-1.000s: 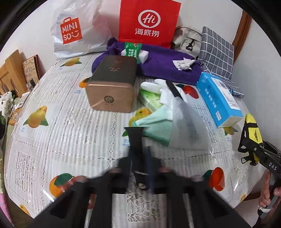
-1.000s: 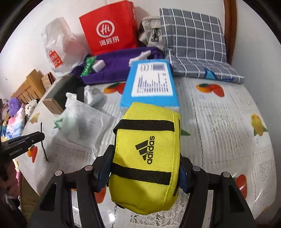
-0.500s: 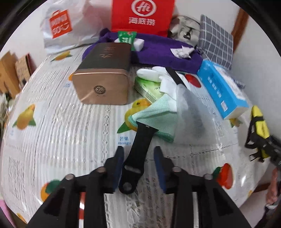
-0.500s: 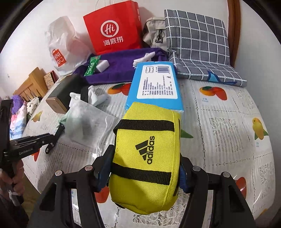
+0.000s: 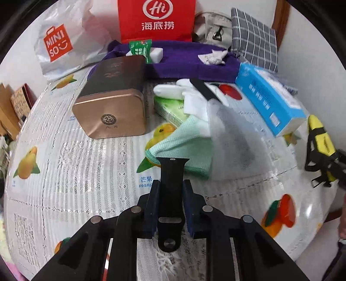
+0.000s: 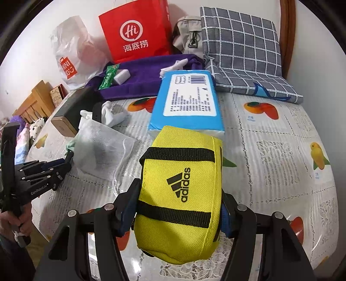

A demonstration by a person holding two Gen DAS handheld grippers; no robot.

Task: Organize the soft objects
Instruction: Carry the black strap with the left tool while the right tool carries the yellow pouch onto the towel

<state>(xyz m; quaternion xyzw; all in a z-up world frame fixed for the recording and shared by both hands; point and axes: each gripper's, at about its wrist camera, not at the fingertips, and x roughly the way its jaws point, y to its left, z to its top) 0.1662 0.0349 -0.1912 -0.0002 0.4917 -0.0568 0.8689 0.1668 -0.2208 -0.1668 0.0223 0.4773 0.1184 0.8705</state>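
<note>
My left gripper (image 5: 170, 190) is shut on a black rubber watch strap (image 5: 172, 179), its far end lying on a mint green cloth (image 5: 183, 149) on the table. My right gripper (image 6: 179, 194) is shut on a yellow adidas pouch (image 6: 179, 194) with black bands, held over the table just before a blue tissue pack (image 6: 188, 101). In the left wrist view the pouch (image 5: 322, 140) shows at the far right. The left gripper shows at the left of the right wrist view (image 6: 45, 170). A translucent white mesh bag (image 5: 235, 140) lies beside the cloth.
A copper tin box (image 5: 112, 106) stands at the left. A purple towel (image 5: 183, 62), red paper bag (image 5: 155, 19), Miniso bag (image 5: 64, 41) and grey checked cushion (image 6: 242, 49) line the back. White gloves (image 5: 188, 95) lie mid-table.
My left gripper closed on the black strap, which lay between open fingers half a second ago. The right gripper has kept hold of the yellow pouch, nearly still.
</note>
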